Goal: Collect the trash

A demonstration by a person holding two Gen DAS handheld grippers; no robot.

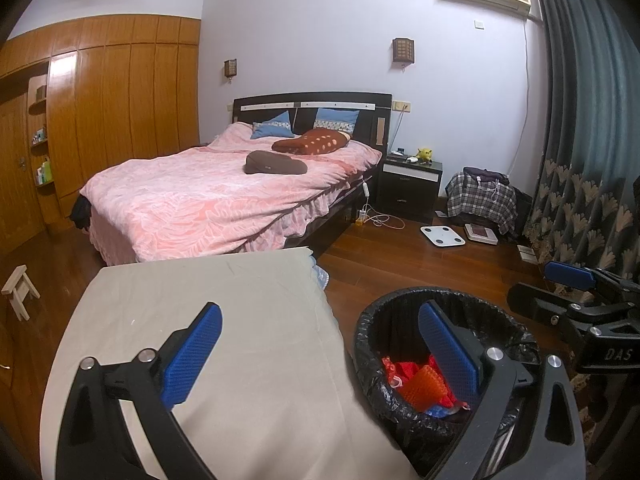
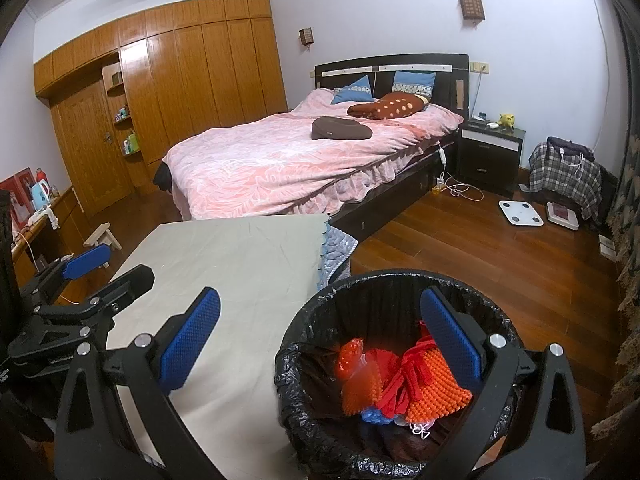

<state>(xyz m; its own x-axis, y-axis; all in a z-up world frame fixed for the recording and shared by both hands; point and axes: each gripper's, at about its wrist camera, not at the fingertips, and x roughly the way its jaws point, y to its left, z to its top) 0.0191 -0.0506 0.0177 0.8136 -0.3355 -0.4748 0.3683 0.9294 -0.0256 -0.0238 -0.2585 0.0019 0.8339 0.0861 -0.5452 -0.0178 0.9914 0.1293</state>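
Beyond the cloth-covered table (image 2: 240,264), we are looking at a wide bed (image 2: 280,160) under a pink quilt, with a wooden wardrobe (image 2: 208,64) running along the wall behind it and a dark curtain (image 1: 580,120) hanging on the far side. Beside the bed a black nightstand (image 2: 490,152) is standing, and two flat scales (image 2: 520,213) are lying on the wood floor (image 2: 460,248) near a chair draped in plaid cloth (image 2: 566,176).

Just beside the table's edge, the trash bin (image 2: 320,308) is sitting on the floor, lined with a black bag. Inside it we are seeing the trash (image 2: 432,392): orange knobbly pieces, red crumpled plastic and a bit of blue, all lying at the bottom.

We are holding the right gripper (image 2: 320,344) spread wide, nothing between its blue pads; one finger (image 2: 188,344) is hovering over the table cloth and the other is hanging over the bin's mouth. The left gripper (image 1: 320,354) is likewise spread wide and carrying nothing, one finger (image 1: 192,354) over the cloth, the other above the bin rim. Each gripper is showing at the edge of the other's view, and neither is touching the trash.

A small wooden stool (image 1: 18,288) is standing on the floor by the table's far side.
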